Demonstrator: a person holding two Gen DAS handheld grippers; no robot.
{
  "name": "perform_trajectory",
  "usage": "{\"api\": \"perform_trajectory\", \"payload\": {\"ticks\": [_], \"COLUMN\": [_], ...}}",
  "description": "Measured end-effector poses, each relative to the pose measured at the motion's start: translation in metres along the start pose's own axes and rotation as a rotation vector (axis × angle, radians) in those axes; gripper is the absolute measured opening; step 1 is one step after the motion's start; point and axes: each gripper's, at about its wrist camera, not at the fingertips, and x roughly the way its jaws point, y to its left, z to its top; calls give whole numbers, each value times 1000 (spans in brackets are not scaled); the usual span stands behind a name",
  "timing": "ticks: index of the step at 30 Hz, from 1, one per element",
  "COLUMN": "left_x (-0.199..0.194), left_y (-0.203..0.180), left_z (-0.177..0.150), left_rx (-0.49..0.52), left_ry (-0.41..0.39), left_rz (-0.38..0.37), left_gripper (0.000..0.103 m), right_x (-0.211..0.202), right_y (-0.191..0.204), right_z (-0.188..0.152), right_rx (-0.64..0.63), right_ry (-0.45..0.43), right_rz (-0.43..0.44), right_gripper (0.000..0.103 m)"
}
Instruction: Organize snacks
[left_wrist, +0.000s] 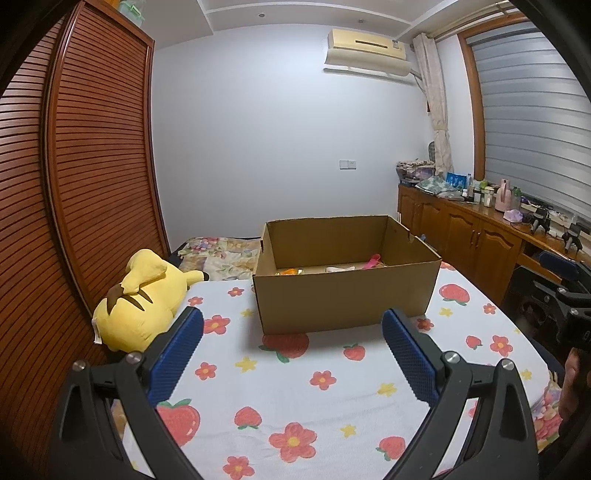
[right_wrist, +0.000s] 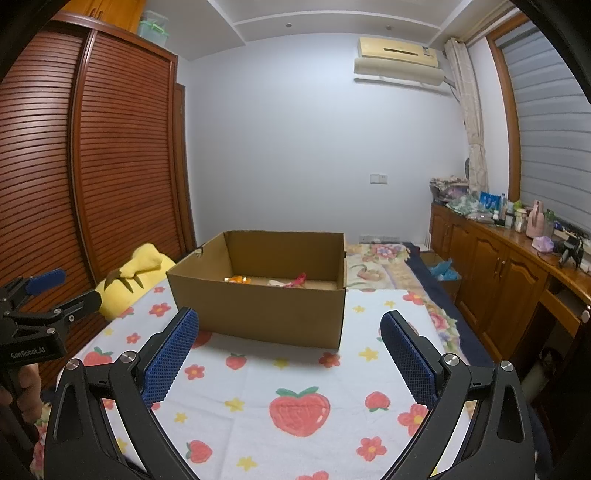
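An open cardboard box (left_wrist: 343, 295) stands on the bed, also in the right wrist view (right_wrist: 258, 310). Inside lie snack packets: an orange one (left_wrist: 290, 272) (right_wrist: 238, 279), a white one (left_wrist: 340, 269) and a pink one (left_wrist: 371, 263) (right_wrist: 299, 279). My left gripper (left_wrist: 291, 325) is open and empty, a little short of the box's near wall. My right gripper (right_wrist: 290, 325) is open and empty, also short of the box. Each gripper shows at the edge of the other's view: the right one (left_wrist: 569, 291), the left one (right_wrist: 48, 295).
A white cloth with strawberries and flowers (left_wrist: 295, 391) covers the bed. A yellow plush toy (left_wrist: 140, 299) lies left of the box by the wooden wardrobe (left_wrist: 74, 184). A wooden cabinet with clutter (right_wrist: 517, 258) runs along the right.
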Motion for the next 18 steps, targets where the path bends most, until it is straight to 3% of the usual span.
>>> {"api": "perform_trajectory", "payload": {"ticks": [18], "left_x": [2], "left_y": [4], "left_z": [-1], "left_rx": [2], "left_ry": [0], "left_rz": [1], "left_gripper": [98], "right_x": [0], "right_y": [1], "right_z": [-1], "right_rx": [0], "right_ry": [2], "right_rz": [0], "right_gripper": [101]}}
